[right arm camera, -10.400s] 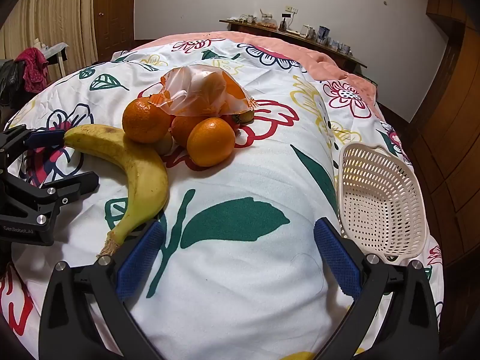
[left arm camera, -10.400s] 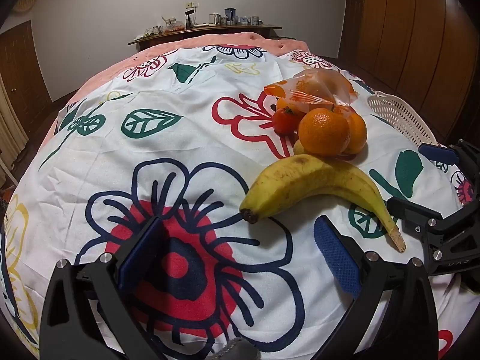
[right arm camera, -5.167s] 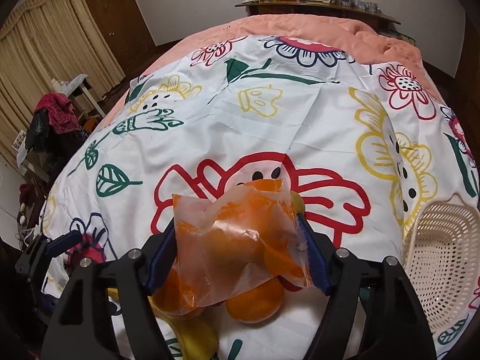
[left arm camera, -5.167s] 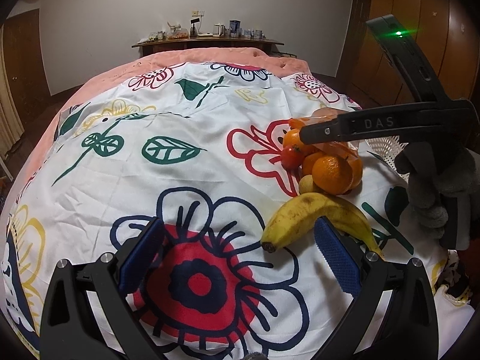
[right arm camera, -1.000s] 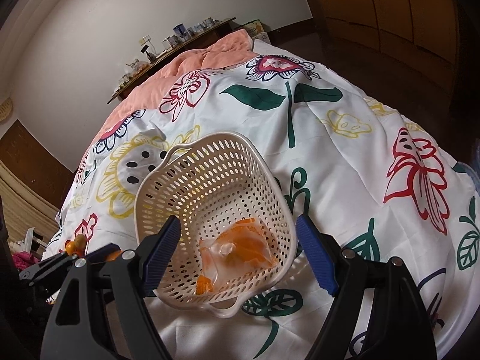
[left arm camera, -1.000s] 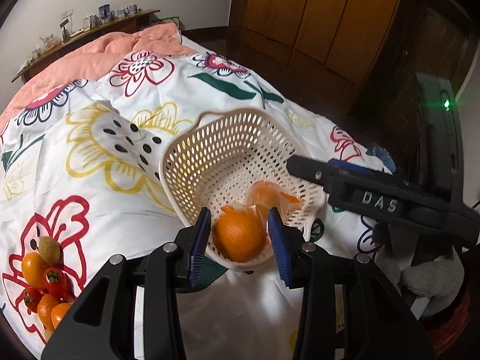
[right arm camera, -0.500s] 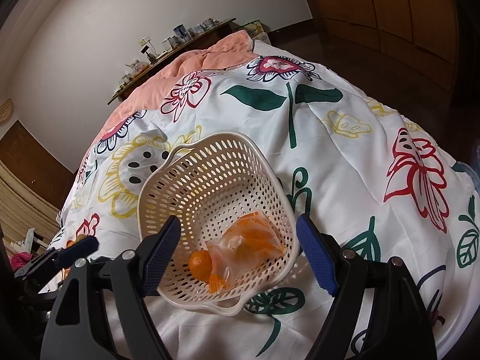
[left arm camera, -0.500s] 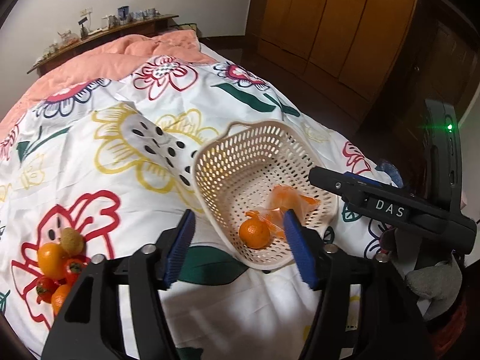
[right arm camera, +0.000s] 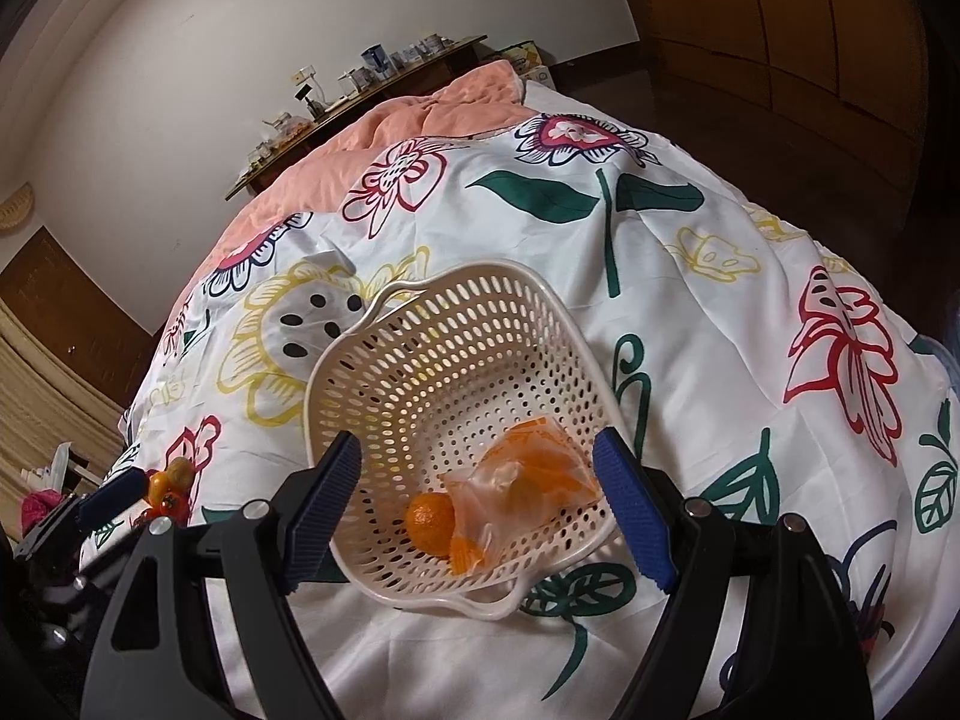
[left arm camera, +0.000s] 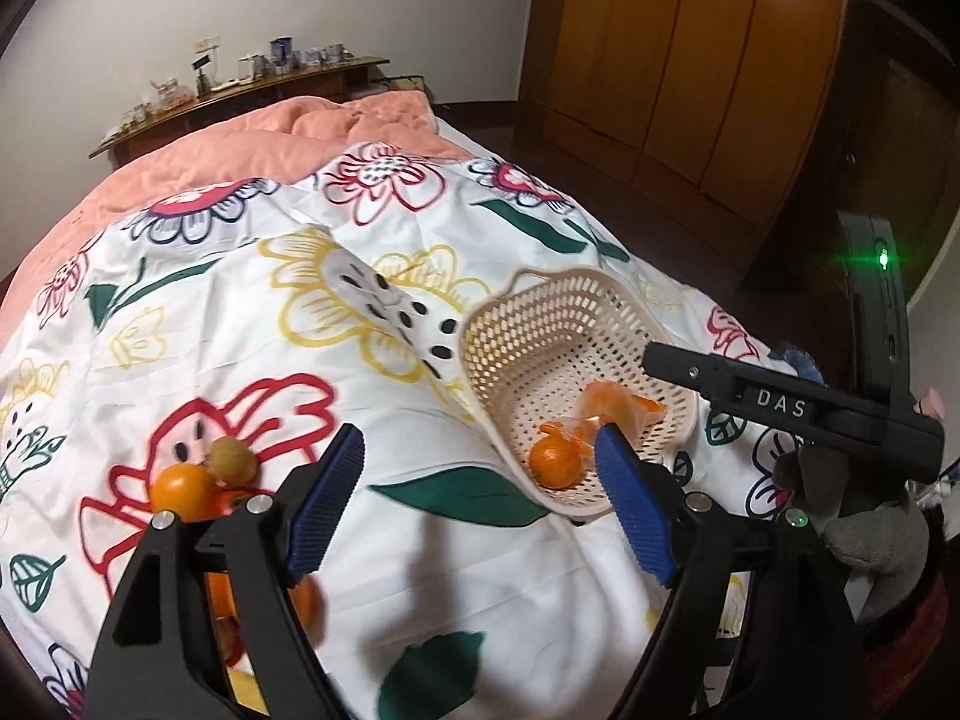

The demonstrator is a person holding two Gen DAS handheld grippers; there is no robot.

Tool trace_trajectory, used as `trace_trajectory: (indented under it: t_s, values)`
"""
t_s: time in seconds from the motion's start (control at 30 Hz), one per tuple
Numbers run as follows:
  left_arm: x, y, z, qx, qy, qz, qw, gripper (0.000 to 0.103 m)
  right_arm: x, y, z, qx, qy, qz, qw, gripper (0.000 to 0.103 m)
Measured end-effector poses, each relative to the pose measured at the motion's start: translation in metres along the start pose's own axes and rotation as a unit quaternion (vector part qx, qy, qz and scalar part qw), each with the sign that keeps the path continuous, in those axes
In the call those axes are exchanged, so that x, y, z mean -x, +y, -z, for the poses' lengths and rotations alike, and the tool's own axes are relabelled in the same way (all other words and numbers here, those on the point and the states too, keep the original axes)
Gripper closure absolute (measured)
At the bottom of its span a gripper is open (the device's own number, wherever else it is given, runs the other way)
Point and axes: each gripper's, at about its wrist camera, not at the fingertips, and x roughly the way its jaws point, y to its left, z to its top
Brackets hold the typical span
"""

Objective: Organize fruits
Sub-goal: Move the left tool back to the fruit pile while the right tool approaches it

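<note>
Basket: a cream perforated basket sits on the flowered bedspread, near the right edge of the bed, tipped so its mouth faces the cameras.
Inside the basket: one loose orange low on the near wall, and right beside it, touching, a clear plastic bag with more orange fruit inside.
Same from the left wrist: the orange lies at the near lip of the basket, the bag just behind it.
Left gripper: fingers have just been opening and now stand wide apart, nothing between them, only bare bedspread; the basket is off to its right.
Right gripper: fingers spread wide on either side of the basket's near end, pads apart from it, not gripping; a gloved hand carries it.
Still outside: a small heap of fruit on the bedspread to the left, oranges with a small brown one on top, well apart from the basket.
Far end: a peach blanket and a cluttered wooden shelf against the wall.
</note>
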Motion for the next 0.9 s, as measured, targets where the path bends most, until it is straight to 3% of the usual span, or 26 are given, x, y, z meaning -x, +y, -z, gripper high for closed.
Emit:
trace_trajectory:
  t_s: [0.43,0.9]
  values:
    - [0.050,0.061,0.021,0.045,-0.029,-0.044,0.9976,0.018,0.002,0.021,0.004,0.023,0.010,-0.013,1.000,0.023]
    - [0.088,0.135,0.042,0.121,-0.049,-0.096,0.9868,0.017,0.006,0.068,0.018,0.083,0.032,-0.055,0.995,0.023]
